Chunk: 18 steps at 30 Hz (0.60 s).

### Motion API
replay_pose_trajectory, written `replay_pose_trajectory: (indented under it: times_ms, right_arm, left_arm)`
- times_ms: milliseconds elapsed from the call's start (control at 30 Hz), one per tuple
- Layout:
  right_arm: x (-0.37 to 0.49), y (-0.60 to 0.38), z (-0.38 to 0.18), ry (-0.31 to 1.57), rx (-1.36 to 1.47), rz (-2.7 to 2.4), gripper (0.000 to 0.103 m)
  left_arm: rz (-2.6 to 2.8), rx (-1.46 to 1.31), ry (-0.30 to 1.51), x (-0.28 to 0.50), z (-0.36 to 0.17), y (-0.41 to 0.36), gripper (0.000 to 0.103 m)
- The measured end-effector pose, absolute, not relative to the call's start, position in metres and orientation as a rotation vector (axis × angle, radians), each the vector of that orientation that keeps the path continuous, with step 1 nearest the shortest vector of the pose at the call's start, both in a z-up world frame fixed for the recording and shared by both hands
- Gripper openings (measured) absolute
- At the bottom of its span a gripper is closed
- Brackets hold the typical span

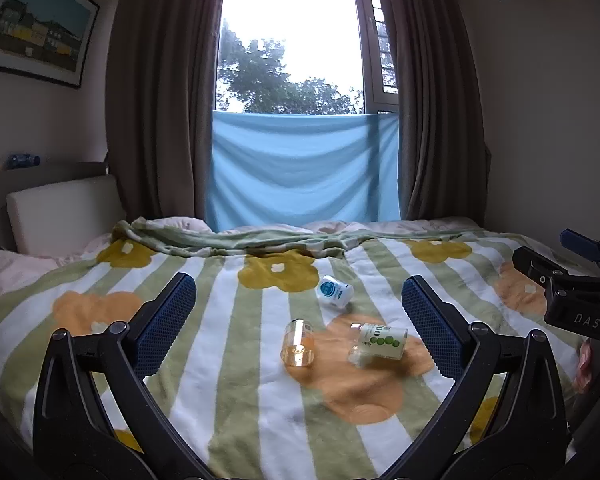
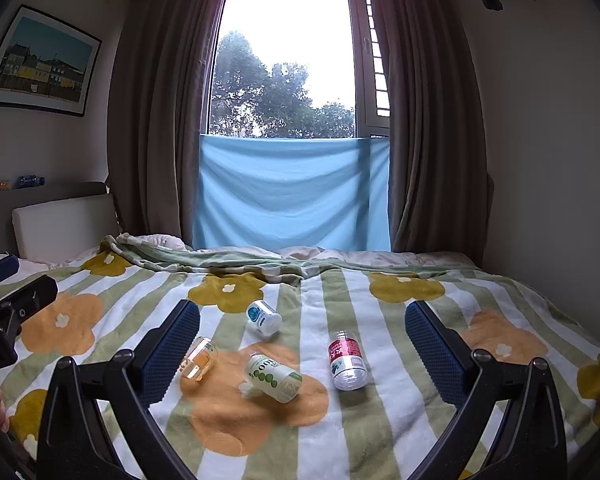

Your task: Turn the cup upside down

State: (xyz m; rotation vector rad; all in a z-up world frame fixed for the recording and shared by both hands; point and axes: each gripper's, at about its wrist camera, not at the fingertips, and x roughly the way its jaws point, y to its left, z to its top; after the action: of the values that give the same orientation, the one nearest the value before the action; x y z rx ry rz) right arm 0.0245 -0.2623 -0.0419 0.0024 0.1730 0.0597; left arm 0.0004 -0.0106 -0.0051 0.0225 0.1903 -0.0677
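A small clear glass cup (image 1: pixel 298 344) (image 2: pixel 199 358) with an amber tint lies on its side on the striped flower blanket (image 1: pixel 236 400) (image 2: pixel 380 420). My left gripper (image 1: pixel 299 286) is open and hovers above the bed, with the cup ahead between its blue pads (image 1: pixel 168 320) and nothing held. My right gripper (image 2: pixel 303 311) is open too and holds nothing; the cup lies just beside its left pad (image 2: pixel 172 352). Each gripper's body shows at the edge of the other's view, the right one (image 1: pixel 572 292) and the left one (image 2: pixel 8 320).
Near the cup lie a white container with a blue logo (image 1: pixel 334 291) (image 2: pixel 263 317), a green-dotted bottle (image 1: pixel 378 342) (image 2: pixel 274 376) and a red-labelled clear bottle (image 2: pixel 347 360). A white headboard (image 2: pixel 64 224) is at left, curtains and a window behind, and a wall at right.
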Motion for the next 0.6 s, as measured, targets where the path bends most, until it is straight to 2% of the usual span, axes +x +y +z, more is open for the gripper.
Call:
replay_pose_trajectory:
  times_ms: [600]
  right_arm:
    - [0.0229, -0.2564, -0.0421, 0.174, 0.002, 0.056, 0.103]
  left_arm:
    - [-0.067, 0.022, 0.192, 0.0015, -0.0061, -0.0091, 0.103]
